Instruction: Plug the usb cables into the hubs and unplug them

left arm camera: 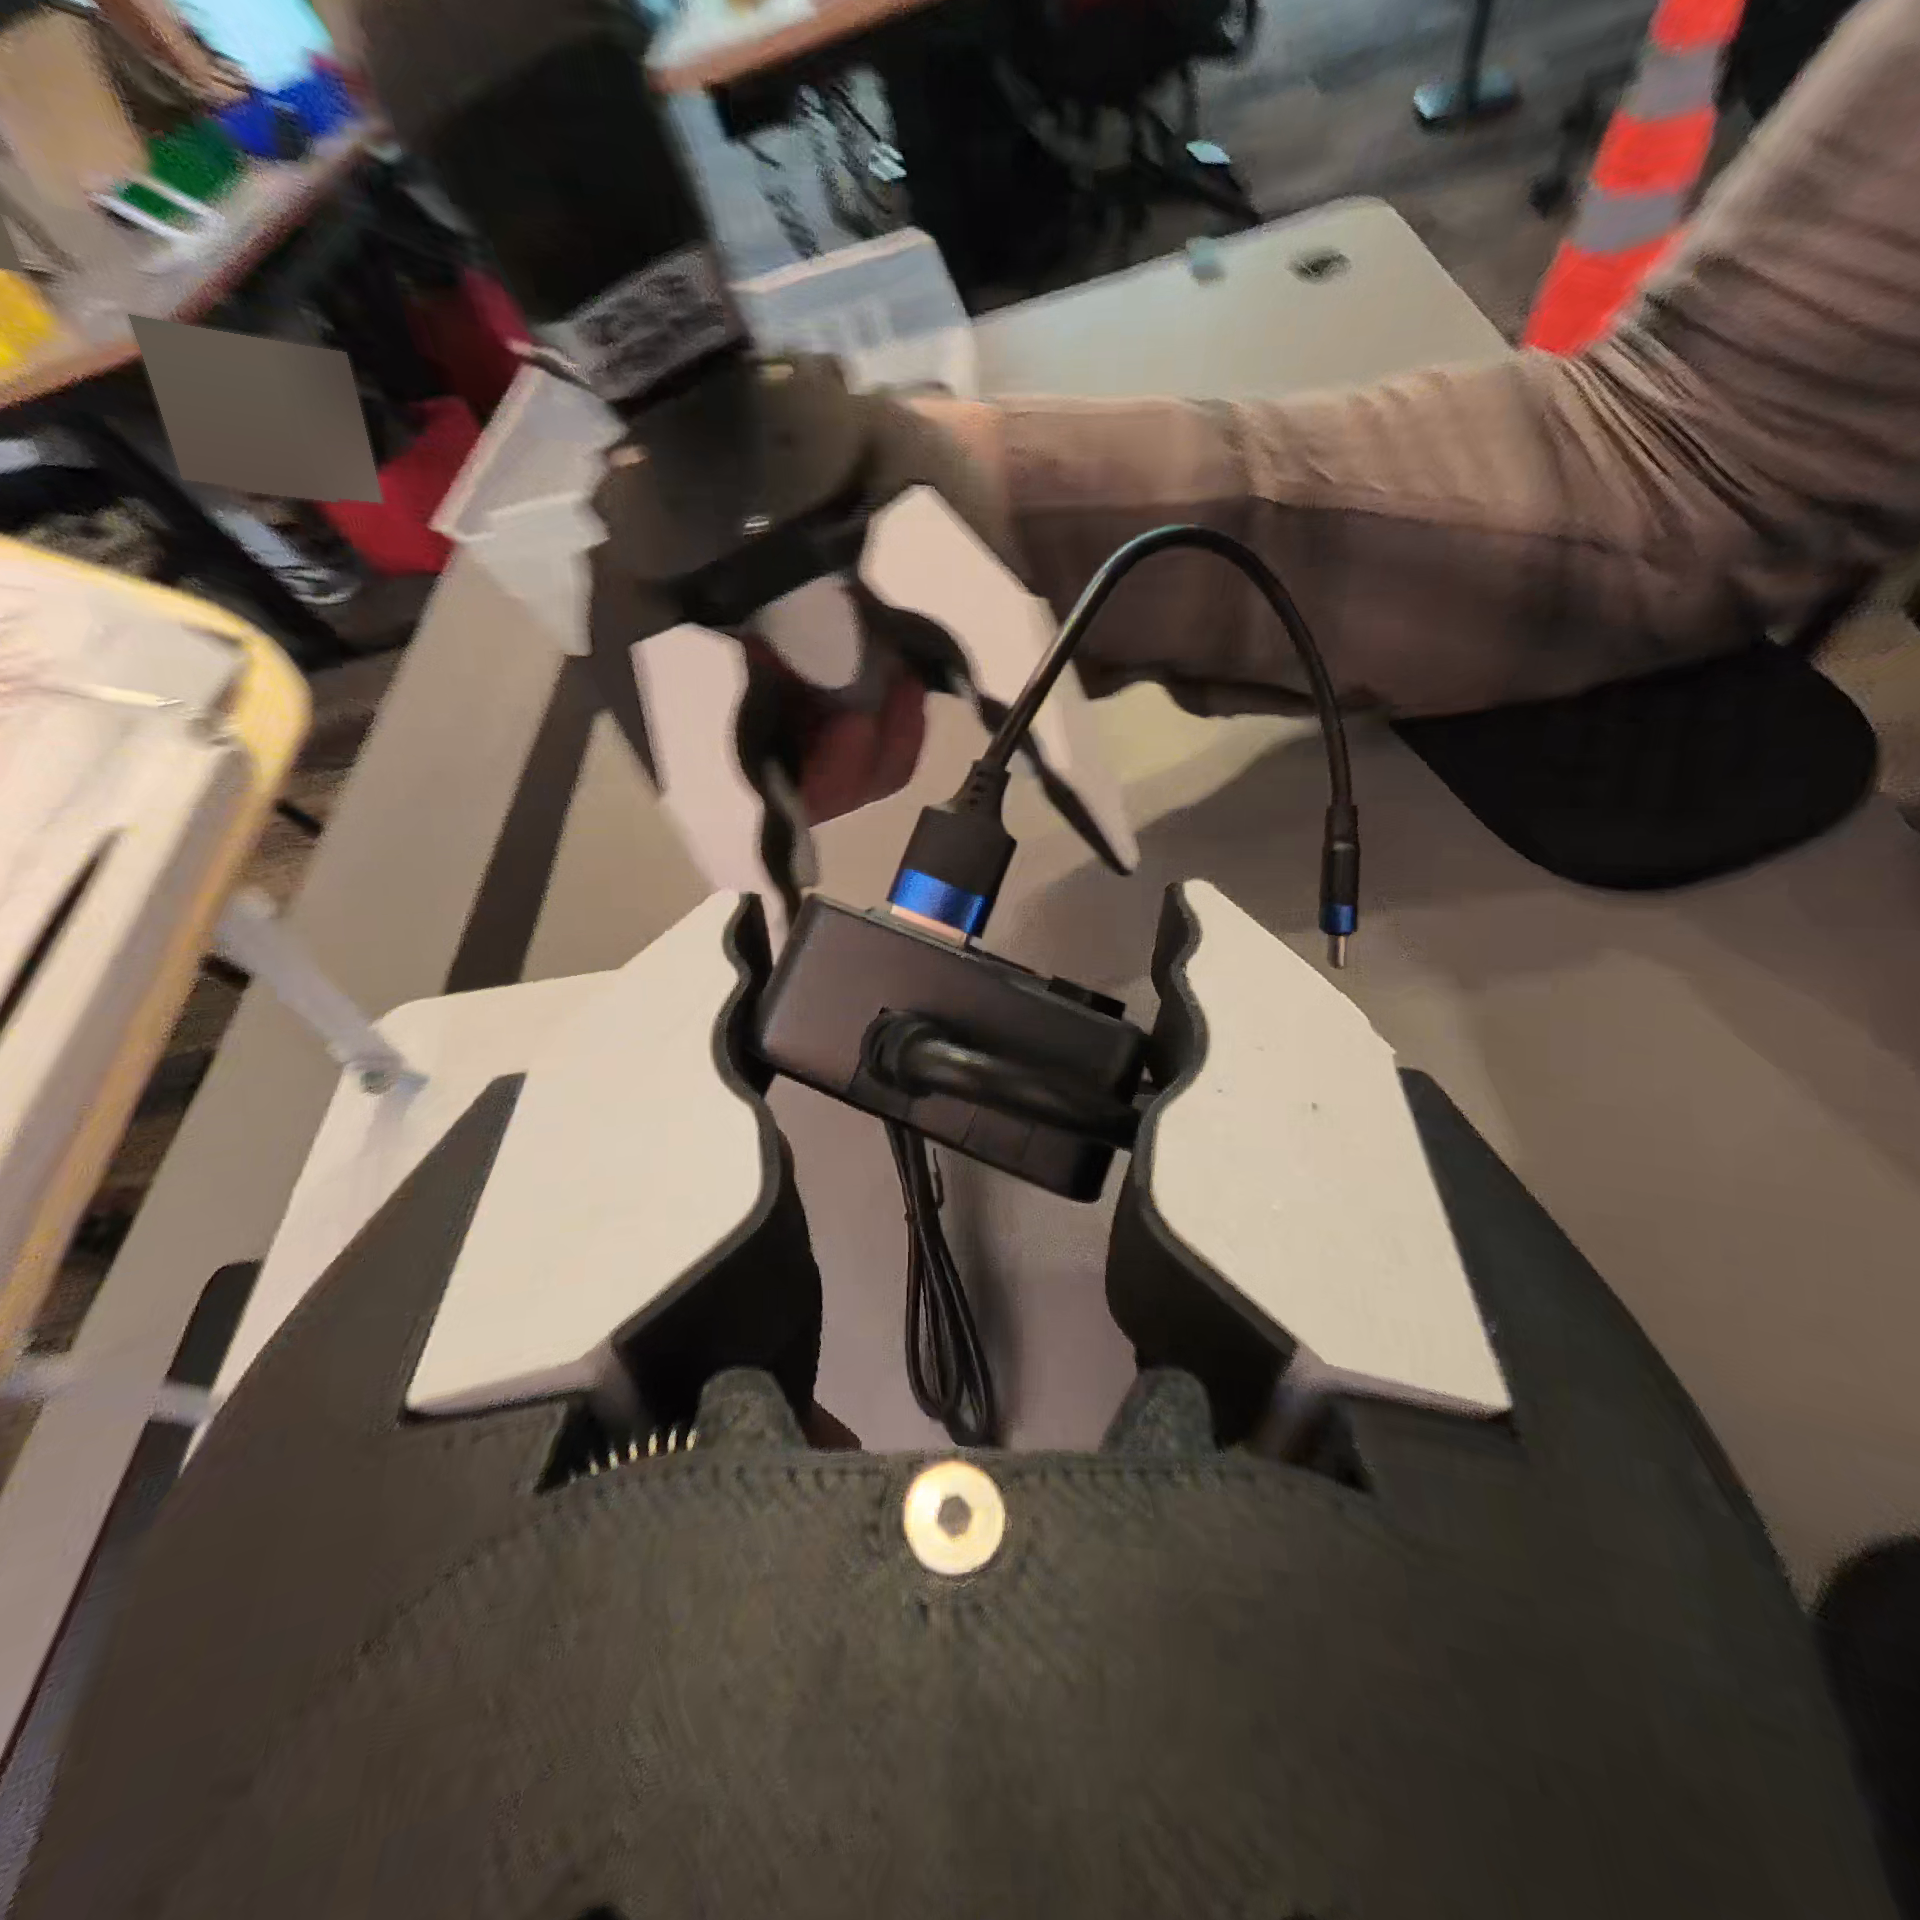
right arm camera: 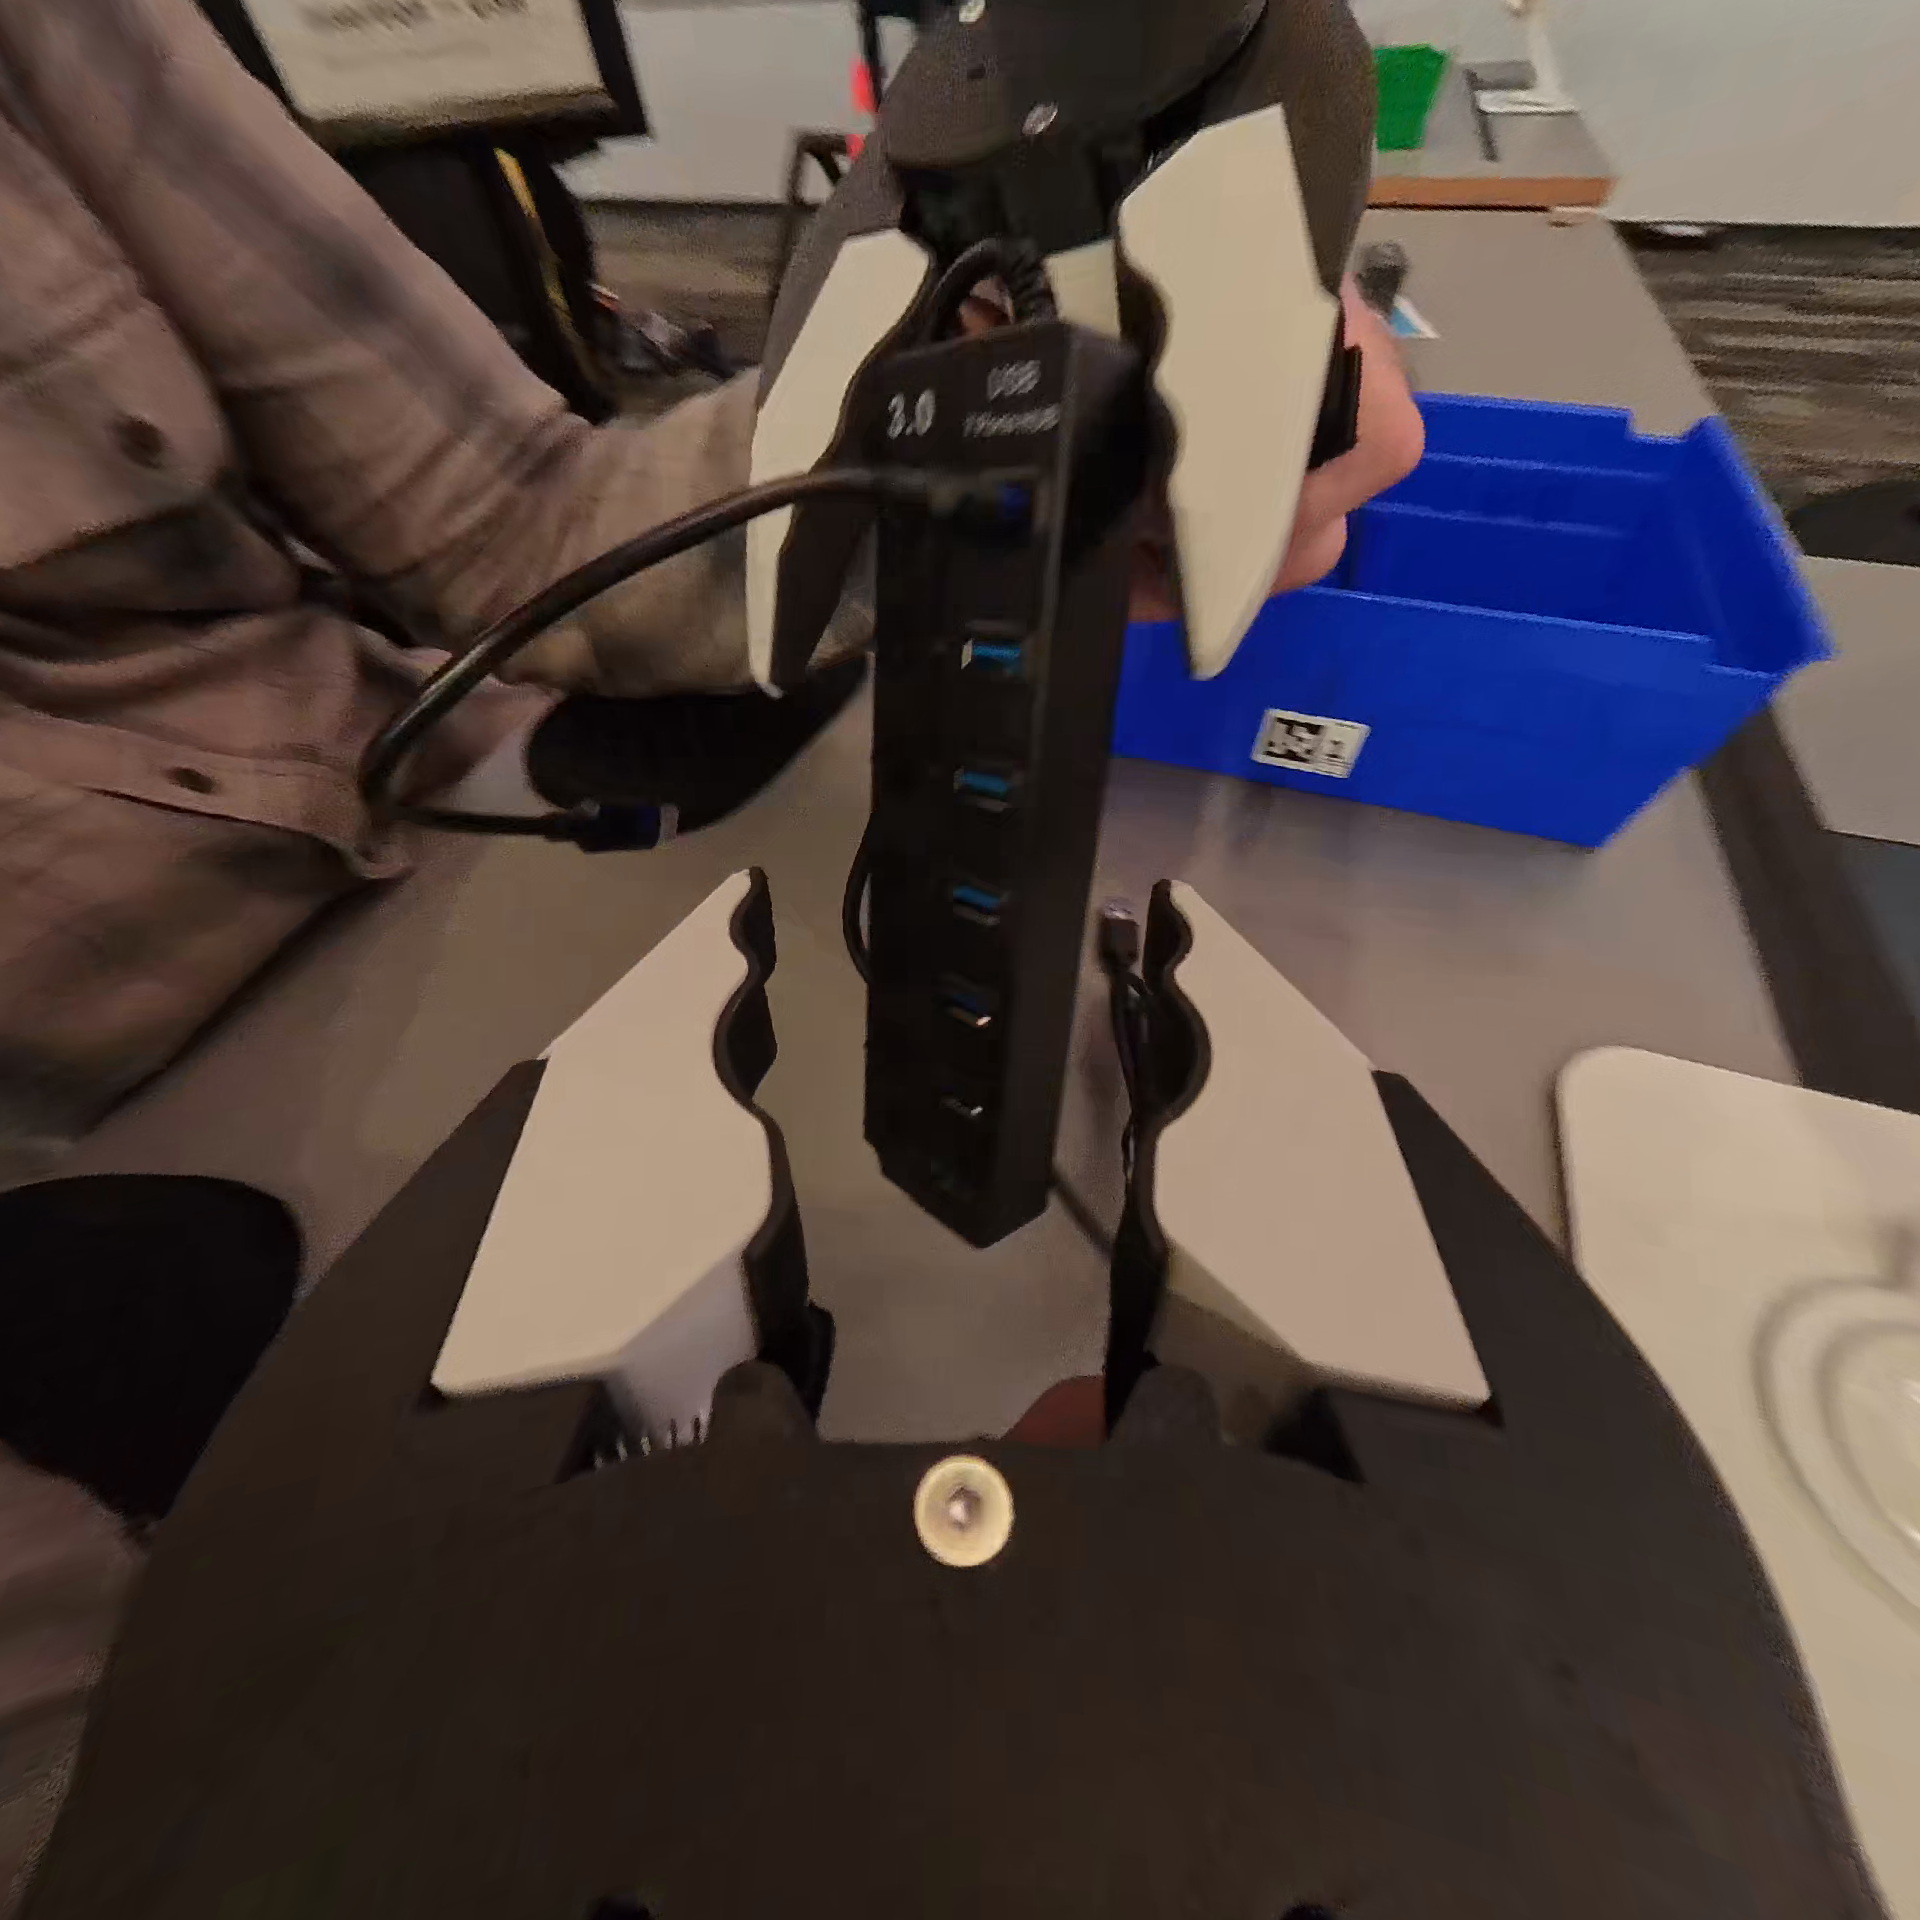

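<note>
Soft, even indoor light, fairly dim, with no hard shadows or glare. Motion blur smears everything beyond each gripper's fingertips; wide-angle distortion bends the edges of both views.

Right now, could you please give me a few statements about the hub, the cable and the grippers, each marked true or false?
1. The left gripper grips the black hub by one end. True.
2. The short black cable is plugged in at both ends. False: one plug sits in the hub, and the free plug hangs loose.
3. A blue bin stands on the table. True.
4. The right gripper is clamped on the hub. False: its jaws stand apart, with the hub's end between them and a gap on each side.
</note>
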Motion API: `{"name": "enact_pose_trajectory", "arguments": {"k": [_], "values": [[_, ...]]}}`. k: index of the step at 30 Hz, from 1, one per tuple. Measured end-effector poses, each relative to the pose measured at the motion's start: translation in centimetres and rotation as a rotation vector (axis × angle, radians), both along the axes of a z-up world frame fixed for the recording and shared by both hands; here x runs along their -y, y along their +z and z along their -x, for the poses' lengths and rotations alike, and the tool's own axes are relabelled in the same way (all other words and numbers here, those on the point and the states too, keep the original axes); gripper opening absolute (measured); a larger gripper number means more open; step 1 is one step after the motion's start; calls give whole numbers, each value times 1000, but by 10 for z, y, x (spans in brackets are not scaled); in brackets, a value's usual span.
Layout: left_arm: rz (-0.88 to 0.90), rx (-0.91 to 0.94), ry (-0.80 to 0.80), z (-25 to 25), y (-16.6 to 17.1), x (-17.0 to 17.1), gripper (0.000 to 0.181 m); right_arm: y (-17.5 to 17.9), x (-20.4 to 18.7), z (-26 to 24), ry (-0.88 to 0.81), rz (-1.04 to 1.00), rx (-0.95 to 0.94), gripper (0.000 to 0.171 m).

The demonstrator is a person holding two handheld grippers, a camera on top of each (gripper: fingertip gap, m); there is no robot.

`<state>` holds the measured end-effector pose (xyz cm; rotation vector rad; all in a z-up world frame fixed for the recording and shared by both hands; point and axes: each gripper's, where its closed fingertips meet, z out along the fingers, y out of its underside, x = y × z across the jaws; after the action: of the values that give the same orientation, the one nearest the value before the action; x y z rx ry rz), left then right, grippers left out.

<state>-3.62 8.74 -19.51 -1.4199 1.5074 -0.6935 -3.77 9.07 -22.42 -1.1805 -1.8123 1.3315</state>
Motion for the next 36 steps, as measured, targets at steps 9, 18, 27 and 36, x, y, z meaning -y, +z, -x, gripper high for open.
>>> {"name": "enact_pose_trajectory", "arguments": {"k": [9,18,27,36], "values": [[25,248,234,15,34,-47,70,-25,-42,48,-284,-354,141,97],[74,275,300,8,35,-58,71,-26,-47,64,-286,-294,46,63],[-127,-11,338,14,31,-46,88,-45,-55,27,-290,-415,281,62],[-163,-503,267,17,-19,-49,112,-28,-41,24,-242,-428,251,62]]}}
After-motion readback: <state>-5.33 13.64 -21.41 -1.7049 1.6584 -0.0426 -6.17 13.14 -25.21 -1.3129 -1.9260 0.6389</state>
